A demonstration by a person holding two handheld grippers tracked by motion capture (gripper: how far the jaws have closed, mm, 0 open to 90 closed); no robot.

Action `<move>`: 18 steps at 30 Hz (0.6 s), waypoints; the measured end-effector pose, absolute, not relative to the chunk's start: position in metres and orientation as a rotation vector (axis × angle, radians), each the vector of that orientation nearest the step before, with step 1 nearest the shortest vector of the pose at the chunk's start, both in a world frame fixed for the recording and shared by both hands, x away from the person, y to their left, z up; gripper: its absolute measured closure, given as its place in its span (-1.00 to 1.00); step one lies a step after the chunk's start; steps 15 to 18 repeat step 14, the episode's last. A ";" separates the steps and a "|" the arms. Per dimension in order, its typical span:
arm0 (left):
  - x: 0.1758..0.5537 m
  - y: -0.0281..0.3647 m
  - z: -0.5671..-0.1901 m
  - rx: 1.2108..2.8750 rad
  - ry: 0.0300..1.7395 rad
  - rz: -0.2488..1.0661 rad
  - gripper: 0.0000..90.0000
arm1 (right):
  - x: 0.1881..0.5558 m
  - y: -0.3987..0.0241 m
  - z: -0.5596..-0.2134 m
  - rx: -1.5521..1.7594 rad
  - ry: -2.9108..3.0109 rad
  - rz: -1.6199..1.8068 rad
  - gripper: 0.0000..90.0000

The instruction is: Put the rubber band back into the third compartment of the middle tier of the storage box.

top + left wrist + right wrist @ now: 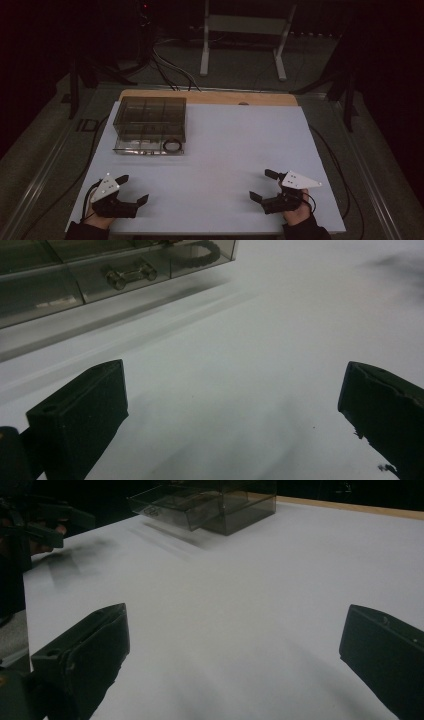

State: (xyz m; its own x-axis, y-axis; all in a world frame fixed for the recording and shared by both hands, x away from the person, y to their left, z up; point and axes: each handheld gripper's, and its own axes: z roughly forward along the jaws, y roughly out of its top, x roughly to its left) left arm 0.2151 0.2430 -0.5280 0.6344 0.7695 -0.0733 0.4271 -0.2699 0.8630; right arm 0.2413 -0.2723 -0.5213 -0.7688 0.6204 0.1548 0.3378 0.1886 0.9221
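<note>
A smoky clear plastic drawer box (150, 119) stands at the far left of the white table top (225, 150). Its bottom drawer (148, 146) is pulled out, with a black ring (172, 145) lying in its right end. In the left gripper view the box (75, 275) shows a small metal part (130, 274) behind its front wall and the ring (200, 254) beside it. My left gripper (132, 188) rests open at the near left. My right gripper (264, 185) is open at the near right. Nothing lies between either pair of jaws.
A wooden board edge (210, 96) runs along the table's far side. Cables (170, 70) and a white stand (245, 35) are on the floor beyond. The room around the table is dark.
</note>
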 end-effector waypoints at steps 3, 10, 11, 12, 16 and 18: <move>0.216 0.243 -0.528 1.898 0.947 0.445 -0.99 | 0.242 -0.272 -0.521 0.914 2.213 1.609 -1.00; 0.216 0.242 -0.529 1.905 0.942 0.451 -0.99 | 0.242 -0.272 -0.522 0.923 2.213 1.613 -1.00; 0.216 0.242 -0.529 1.906 0.942 0.451 -0.99 | 0.242 -0.272 -0.522 0.921 2.216 1.610 -1.00; 0.216 0.242 -0.529 1.903 0.942 0.450 -0.99 | 0.242 -0.272 -0.522 0.921 2.216 1.610 -1.00; 0.216 0.242 -0.529 1.901 0.945 0.449 -0.99 | 0.243 -0.271 -0.522 0.921 2.216 1.612 -1.00; 0.216 0.242 -0.529 1.901 0.945 0.449 -0.99 | 0.243 -0.271 -0.522 0.921 2.216 1.612 -1.00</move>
